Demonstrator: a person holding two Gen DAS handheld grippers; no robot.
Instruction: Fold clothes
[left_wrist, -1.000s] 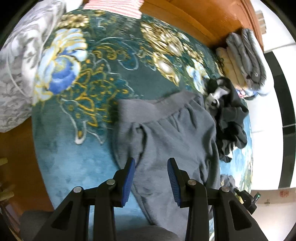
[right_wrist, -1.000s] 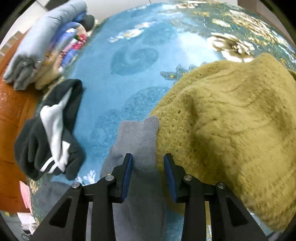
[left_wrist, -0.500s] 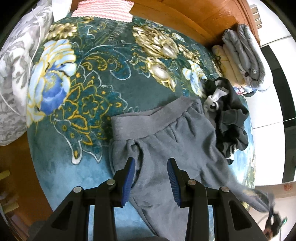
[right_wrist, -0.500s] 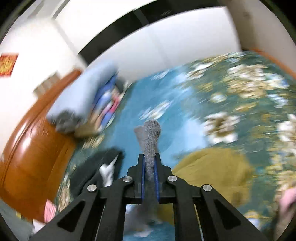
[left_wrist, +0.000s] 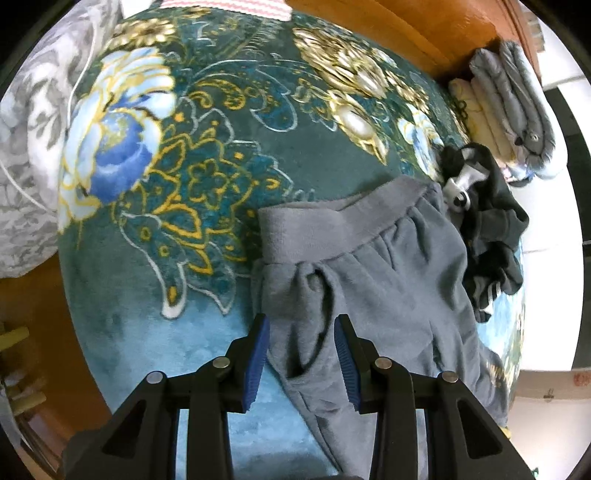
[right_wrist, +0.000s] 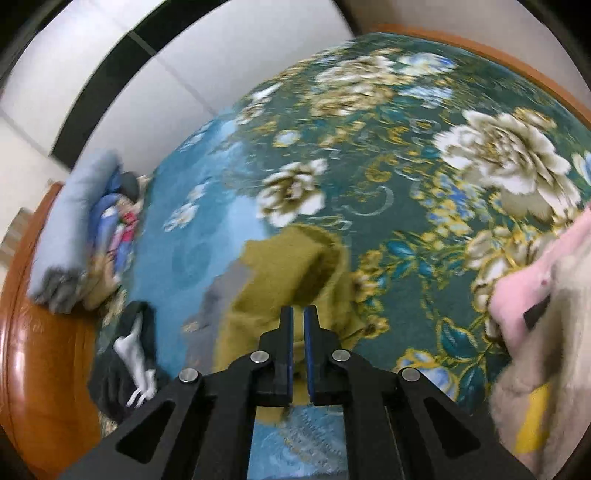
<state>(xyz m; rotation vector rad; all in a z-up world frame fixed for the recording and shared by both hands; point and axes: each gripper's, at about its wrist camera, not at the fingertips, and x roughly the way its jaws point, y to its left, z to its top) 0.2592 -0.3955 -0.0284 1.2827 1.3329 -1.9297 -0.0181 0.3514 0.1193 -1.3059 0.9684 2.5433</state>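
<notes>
Grey sweatpants lie spread on the floral blanket, waistband toward the far side. My left gripper is open and hovers just above the pants' left hip, near the pocket opening. My right gripper is nearly closed, with nothing visible between the pads; it hangs above an olive knit sweater. A blurred grey strip, probably the pant leg, lies left of the sweater on the blanket.
A black and white garment is bunched right of the pants, also in the right wrist view. Folded clothes are stacked by the wooden bed frame. A pink and cream garment lies at the right. A grey patterned pillow lies left.
My right gripper closed on the grey pant-leg cuff, lifted it, then the cuff left the pads; the view swung toward the sweater. My left gripper stayed open over the pants' hip.
</notes>
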